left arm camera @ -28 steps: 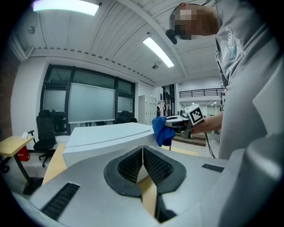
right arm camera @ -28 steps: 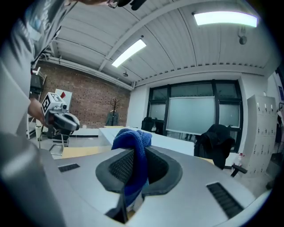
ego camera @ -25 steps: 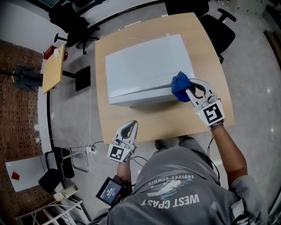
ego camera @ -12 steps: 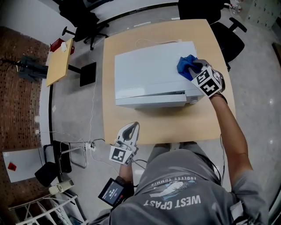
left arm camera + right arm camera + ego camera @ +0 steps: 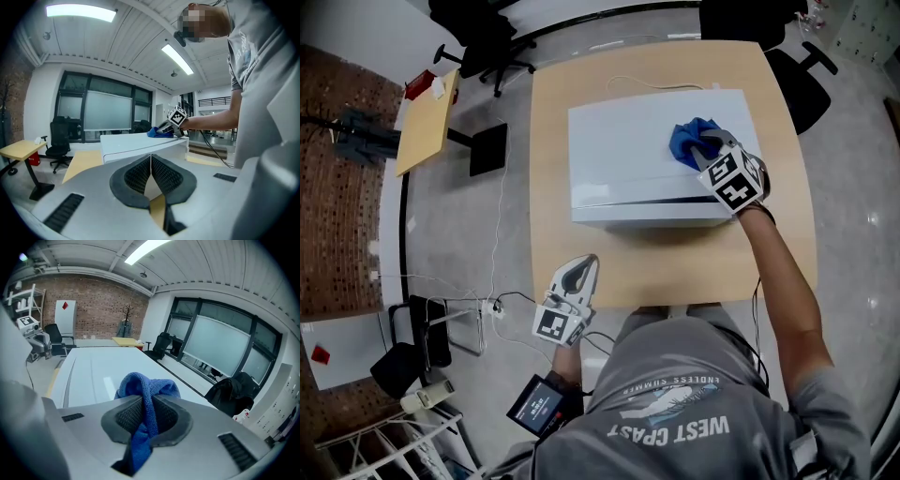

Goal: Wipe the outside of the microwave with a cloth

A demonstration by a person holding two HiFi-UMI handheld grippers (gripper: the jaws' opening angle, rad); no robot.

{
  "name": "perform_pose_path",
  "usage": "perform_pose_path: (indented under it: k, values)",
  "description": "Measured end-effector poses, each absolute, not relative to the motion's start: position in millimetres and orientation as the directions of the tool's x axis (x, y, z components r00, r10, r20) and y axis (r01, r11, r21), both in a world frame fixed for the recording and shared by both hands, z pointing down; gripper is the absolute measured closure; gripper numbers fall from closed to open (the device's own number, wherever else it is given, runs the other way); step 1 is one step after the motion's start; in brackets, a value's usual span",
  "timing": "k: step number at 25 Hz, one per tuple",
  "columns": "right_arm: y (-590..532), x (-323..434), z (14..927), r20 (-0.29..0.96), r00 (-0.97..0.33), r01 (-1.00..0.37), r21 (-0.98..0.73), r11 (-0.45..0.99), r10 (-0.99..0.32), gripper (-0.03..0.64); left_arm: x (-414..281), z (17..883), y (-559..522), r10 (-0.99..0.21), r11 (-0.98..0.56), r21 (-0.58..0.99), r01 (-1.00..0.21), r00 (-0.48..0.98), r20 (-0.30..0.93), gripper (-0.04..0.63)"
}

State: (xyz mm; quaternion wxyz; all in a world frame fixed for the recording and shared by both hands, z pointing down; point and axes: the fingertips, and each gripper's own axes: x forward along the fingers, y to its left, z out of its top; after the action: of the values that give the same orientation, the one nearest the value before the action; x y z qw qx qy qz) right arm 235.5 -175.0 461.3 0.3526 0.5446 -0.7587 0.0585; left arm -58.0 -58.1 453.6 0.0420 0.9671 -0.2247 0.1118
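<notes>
A white microwave (image 5: 647,155) lies on a light wooden table (image 5: 562,262); its flat top fills the right gripper view (image 5: 93,371). My right gripper (image 5: 701,155) is shut on a blue cloth (image 5: 686,141) and holds it on the microwave's top near the right side. In the right gripper view the cloth (image 5: 147,394) is bunched between the jaws. My left gripper (image 5: 575,279) hangs at the table's near edge, shut and empty, pointing at the microwave (image 5: 140,145). The left gripper view shows the cloth (image 5: 157,133) on the far corner.
Office chairs (image 5: 487,37) stand beyond the table and another (image 5: 802,80) at the far right. A small wooden side table (image 5: 427,122) stands to the left. Cables and a power strip (image 5: 492,314) lie on the floor at the left.
My right gripper has carried the cloth from the microwave's front right corner up onto its top and slid it leftward. The left gripper stays at the table's near edge.
</notes>
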Motion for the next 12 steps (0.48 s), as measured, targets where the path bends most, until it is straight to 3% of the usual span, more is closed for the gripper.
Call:
perform_pose_path:
  k: [12]
  values:
    - [-231.8,109.7,465.2,0.658,-0.324,-0.75,0.26,0.608,-0.68,0.566,-113.0,461.9,-81.5,-0.466,-0.871,0.05,-0.488,0.855,0.227,0.572]
